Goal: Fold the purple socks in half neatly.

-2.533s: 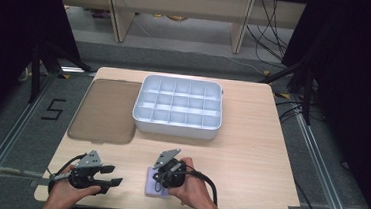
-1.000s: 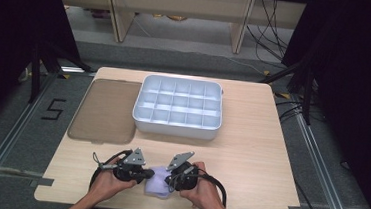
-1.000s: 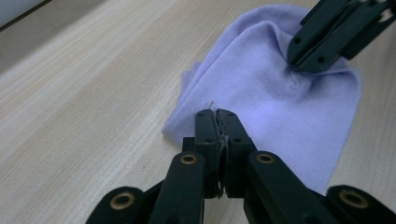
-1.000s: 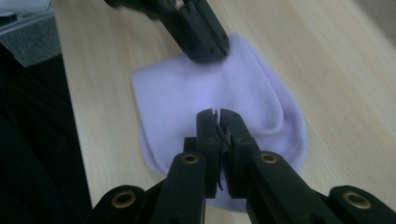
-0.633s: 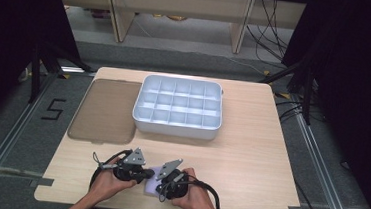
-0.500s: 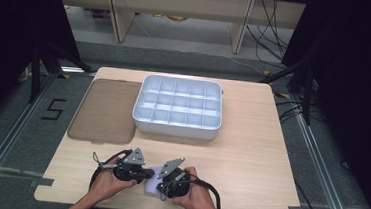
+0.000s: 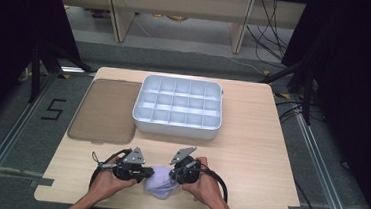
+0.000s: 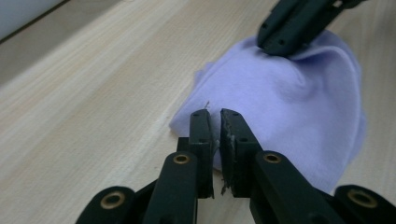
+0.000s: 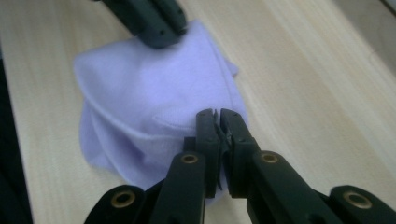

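So the wooden surface (image 7: 249, 154) is the biggest thing here, pale and sitting on a grey floor with dark curtains either side. On its far half there's a white compartment tray (image 7: 178, 107), a grid of little open cells, and it looks like there's nothing in any of them. Just to the left of the tray, right alongside it, lies a flat brownish see-through lid (image 7: 104, 110).

Down at the near edge the person's two hands come in, each with a black tool. Between them is a crumpled lilac cloth (image 7: 161, 185), bunched up into a soft mound on the surface, well apart from the tray.

The left tool (image 7: 146, 172) has its jaws nearly pressed together, and from its own view there's a thin bit of the cloth's edge (image 8: 280, 107) pinched in the narrow gap; those jaws have just eased open a touch, with the fabric still between them. The right tool (image 7: 174, 174) is on the opposite side of the cloth, its jaws also close together and nipping a fold of the fabric (image 9: 154, 107). Each tool's tips show in the other's view, sitting on the far side of the mound.

Cables loop back from both tools toward the person.
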Demonstrator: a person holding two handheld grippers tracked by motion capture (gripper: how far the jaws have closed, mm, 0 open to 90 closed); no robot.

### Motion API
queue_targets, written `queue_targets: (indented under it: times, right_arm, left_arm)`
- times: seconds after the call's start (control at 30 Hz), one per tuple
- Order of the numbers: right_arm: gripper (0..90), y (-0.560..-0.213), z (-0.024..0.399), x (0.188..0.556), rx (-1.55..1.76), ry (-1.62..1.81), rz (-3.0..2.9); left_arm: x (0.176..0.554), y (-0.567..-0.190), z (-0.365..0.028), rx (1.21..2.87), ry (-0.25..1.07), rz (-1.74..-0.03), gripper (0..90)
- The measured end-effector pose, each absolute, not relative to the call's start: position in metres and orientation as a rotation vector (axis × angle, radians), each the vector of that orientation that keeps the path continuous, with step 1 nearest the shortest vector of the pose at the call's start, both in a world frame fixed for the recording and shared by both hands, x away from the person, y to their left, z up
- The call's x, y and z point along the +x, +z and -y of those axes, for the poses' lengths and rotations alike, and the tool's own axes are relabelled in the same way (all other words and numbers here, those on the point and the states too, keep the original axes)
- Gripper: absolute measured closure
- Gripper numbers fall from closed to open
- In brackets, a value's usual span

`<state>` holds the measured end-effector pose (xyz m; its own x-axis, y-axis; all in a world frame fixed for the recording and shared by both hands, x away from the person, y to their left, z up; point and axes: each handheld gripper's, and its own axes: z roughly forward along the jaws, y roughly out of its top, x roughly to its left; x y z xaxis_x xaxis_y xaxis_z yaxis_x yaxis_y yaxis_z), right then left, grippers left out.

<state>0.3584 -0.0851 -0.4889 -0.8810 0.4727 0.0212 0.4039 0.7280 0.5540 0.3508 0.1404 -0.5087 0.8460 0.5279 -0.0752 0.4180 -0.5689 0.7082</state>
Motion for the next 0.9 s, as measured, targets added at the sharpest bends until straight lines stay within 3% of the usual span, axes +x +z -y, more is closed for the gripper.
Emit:
queue_targets:
  times: [0.23,0.5,0.9]
  right_arm:
    - [85.3,-0.488,0.083,0.350,0.652,0.882,-2.812]
    - [84.7,-0.486,0.084,0.349,0.640,0.886,-2.811]
    - [84.2,-0.475,0.078,0.339,0.612,0.970,-2.795]
  left_arm:
    - [0.349,-0.504,-0.143,2.233,0.236,-0.696,81.3]
    - [0.315,-0.499,-0.146,2.244,0.146,-0.635,82.2]
    - [0.315,-0.506,-0.155,2.250,0.121,-0.697,81.7]
